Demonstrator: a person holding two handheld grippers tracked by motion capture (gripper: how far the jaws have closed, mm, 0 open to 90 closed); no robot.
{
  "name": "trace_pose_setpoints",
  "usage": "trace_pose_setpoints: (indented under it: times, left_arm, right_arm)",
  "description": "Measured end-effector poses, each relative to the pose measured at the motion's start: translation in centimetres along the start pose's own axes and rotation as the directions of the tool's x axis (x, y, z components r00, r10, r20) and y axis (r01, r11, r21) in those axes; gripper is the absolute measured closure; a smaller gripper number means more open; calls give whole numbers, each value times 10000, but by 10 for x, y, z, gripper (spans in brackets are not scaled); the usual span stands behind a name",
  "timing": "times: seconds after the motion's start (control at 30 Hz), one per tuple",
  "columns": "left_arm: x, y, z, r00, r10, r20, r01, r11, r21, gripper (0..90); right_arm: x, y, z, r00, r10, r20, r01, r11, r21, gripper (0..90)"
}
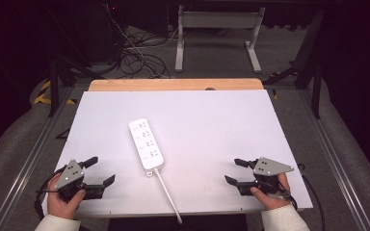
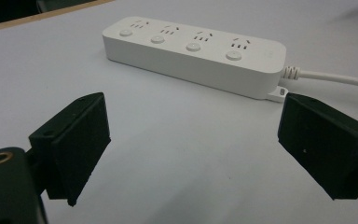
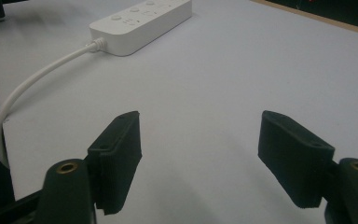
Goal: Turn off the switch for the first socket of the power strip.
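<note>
A white power strip [image 1: 146,143] with several sockets and round buttons lies in the middle of the white table [image 1: 212,120], its white cable [image 1: 167,195] running off the near edge. My left gripper [image 1: 99,172] rests open near the front left corner, held by a hand, pointing toward the strip. In the left gripper view the strip [image 2: 193,49] lies ahead of the wide-apart jaws of the left gripper [image 2: 193,149]. My right gripper [image 1: 235,171] is open at the front right; in its own view the right gripper [image 3: 200,156] faces bare table, with the strip [image 3: 142,21] far off at upper left.
A wooden strip [image 1: 176,84] borders the table's far edge. Beyond it stand a table frame's white legs [image 1: 217,38] and loose cables [image 1: 135,57] on the floor. Metal rails [image 1: 33,159] run along both sides of the table.
</note>
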State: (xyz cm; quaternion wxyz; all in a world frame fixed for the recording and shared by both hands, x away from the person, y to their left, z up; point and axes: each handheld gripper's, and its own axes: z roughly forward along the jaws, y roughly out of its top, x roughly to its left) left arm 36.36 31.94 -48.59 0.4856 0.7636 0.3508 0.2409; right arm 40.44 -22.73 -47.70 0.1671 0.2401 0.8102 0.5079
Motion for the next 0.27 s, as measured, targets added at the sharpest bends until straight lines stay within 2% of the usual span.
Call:
trace_pose_setpoints:
  times: [0.27]
  left_arm:
    - [0, 0, 0, 9999, 125, -31, -125, 9999, 34, 92]
  right_arm:
    - [0, 0, 0, 10000, -5, 4, 5, 10000, -4, 307]
